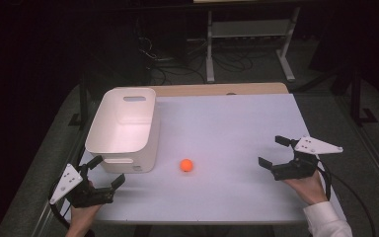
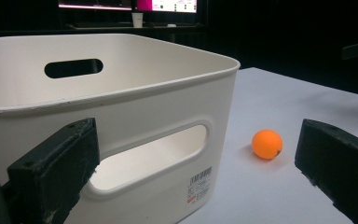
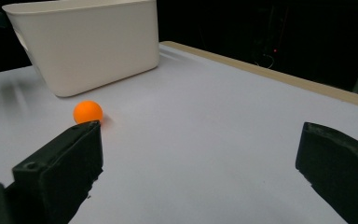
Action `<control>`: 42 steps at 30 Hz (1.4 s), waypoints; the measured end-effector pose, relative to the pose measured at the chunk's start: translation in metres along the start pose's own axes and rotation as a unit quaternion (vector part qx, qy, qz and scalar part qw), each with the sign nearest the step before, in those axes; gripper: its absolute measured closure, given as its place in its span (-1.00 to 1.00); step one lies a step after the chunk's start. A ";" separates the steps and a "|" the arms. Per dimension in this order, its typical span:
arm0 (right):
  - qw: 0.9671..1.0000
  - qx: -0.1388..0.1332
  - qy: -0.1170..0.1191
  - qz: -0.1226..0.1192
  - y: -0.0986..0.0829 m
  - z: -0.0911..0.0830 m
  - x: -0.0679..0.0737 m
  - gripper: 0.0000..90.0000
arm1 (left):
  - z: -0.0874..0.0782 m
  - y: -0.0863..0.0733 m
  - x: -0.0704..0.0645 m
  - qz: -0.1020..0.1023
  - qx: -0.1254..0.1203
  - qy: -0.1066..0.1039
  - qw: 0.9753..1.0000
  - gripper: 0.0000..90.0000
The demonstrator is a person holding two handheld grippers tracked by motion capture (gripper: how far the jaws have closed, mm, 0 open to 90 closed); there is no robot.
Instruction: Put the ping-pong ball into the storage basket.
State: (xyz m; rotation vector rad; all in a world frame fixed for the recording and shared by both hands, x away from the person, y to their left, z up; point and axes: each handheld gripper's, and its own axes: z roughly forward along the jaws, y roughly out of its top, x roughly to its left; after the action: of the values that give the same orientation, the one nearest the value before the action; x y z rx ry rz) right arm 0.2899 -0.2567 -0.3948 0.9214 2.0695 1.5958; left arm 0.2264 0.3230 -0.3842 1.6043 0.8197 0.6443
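**Ball on counter, both tools released**

The orange ball (image 1: 186,165) lies on the white counter (image 1: 227,123), near its front edge, just right of the white bin (image 1: 123,129) at the left edge. The left tool (image 1: 109,173) and right tool (image 1: 271,152) are both spread wide, holding nothing, at the front corners.

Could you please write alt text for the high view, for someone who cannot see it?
An orange ball lies on a white table beside an empty white bin. A person's hands hold the open left gripper and right gripper at the near corners.
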 end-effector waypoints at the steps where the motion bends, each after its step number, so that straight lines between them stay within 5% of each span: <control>1: 1.000 0.001 0.000 -0.001 0.001 0.001 0.000 -0.99 | 0.000 0.000 0.000 0.001 0.001 0.000 1.000 -1.00; 42: 0.994 0.074 0.065 -0.051 0.043 0.040 0.020 -1.00 | 0.003 0.000 -0.002 -0.005 -0.002 -0.003 1.000 -1.00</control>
State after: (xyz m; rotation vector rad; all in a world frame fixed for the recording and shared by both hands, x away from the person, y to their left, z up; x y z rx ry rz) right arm 0.3128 -0.2080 -0.3634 0.7626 2.3121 1.5008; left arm 0.2273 0.3196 -0.3845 1.5971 0.8201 0.6331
